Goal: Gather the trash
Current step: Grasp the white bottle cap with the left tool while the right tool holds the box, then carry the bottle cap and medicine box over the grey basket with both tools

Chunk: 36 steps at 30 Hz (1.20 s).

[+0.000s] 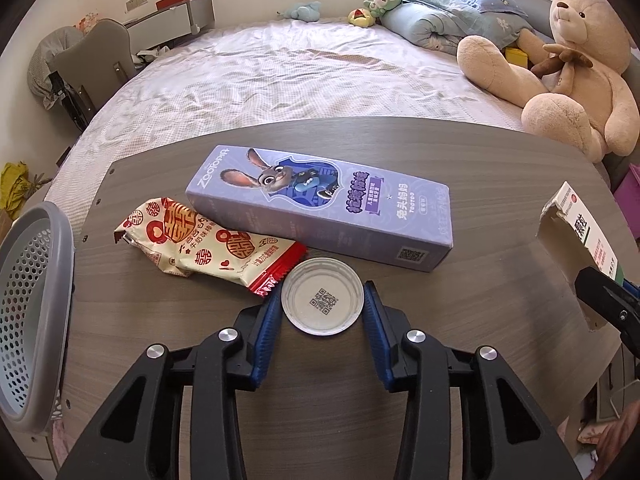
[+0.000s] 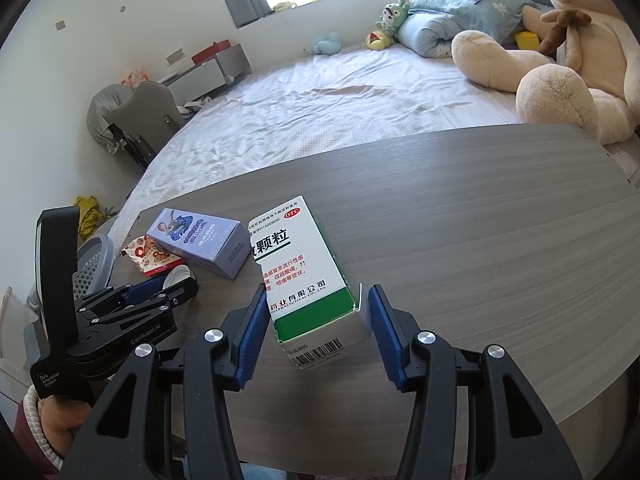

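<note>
My left gripper (image 1: 322, 300) straddles a white round lid (image 1: 322, 297) lying on the wooden table (image 1: 460, 184); its blue pads sit at the lid's two sides, and I cannot tell whether they press it. A red-and-cream snack wrapper (image 1: 208, 242) and a purple toothpaste box (image 1: 320, 204) lie just beyond. My right gripper (image 2: 318, 306) is open around a white-and-green medicine box (image 2: 304, 276) with a gap at its right pad. The medicine box (image 1: 576, 236) shows at the right edge of the left wrist view.
A grey perforated basket (image 1: 32, 312) stands off the table's left edge. A bed (image 1: 280, 76) lies behind the table, with a large teddy bear (image 1: 576, 68), folded bedding and small plush toys. A chair and shelves stand at the far left.
</note>
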Motion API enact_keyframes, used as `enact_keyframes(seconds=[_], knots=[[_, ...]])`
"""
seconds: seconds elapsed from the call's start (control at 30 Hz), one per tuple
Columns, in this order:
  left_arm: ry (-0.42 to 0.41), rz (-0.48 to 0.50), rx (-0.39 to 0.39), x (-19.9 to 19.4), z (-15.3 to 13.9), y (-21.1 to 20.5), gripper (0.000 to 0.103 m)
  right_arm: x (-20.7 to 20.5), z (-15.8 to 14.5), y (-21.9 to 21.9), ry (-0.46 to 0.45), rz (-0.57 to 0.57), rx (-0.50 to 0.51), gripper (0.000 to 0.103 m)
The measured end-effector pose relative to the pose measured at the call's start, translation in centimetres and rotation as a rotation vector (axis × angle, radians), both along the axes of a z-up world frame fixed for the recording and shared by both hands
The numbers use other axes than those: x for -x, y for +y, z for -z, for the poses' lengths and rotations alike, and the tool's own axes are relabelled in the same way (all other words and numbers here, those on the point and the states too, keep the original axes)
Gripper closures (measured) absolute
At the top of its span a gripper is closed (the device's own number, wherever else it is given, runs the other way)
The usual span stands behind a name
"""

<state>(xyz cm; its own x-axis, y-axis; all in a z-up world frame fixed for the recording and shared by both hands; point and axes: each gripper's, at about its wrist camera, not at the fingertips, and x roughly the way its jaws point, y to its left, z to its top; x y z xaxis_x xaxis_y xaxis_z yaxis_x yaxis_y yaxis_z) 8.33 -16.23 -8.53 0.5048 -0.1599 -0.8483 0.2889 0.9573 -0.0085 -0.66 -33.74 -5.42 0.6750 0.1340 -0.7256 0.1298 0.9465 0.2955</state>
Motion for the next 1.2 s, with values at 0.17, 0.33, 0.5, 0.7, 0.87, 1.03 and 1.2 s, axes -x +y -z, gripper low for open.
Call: enact_keyframes(seconds=[0.17, 0.33, 0.5, 0.7, 0.87, 1.03, 1.2], knots=[[-0.004, 0.012, 0.019, 1.3, -0.8, 0.9, 0.064, 0.4, -0.4, 0.5, -0.002, -0.005, 0.001, 0.054], [-0.030, 0.007, 0.047, 2.7, -2.3, 2.3, 0.064, 0.8, -0.7, 1.3, -0.004, -0.014, 0.001, 0.054], [-0.081, -0.024, 0.075, 3.8, -4.3, 4.6, 0.064, 1.0, -1.3, 3.1, -0.008, -0.039, 0.018, 0.054], [-0.150, -0.077, 0.084, 5.0, -6.2, 8.2, 0.064, 0.9, -2.3, 6.4, -0.022, -0.089, 0.042, 0.054], [-0.179, -0.136, 0.108, 5.5, -7.0, 12.1, 0.064, 0.3, -3.4, 10.1, -0.039, -0.148, 0.065, 0.054], [-0.191, -0.214, 0.118, 5.7, -7.3, 16.6, 0.064, -0.8, -4.1, 14.1, -0.055, -0.210, 0.073, 0.054], [-0.193, -0.290, 0.117, 6.1, -7.0, 21.1, 0.064, -2.3, -4.3, 18.8, -0.058, -0.289, 0.072, 0.054]])
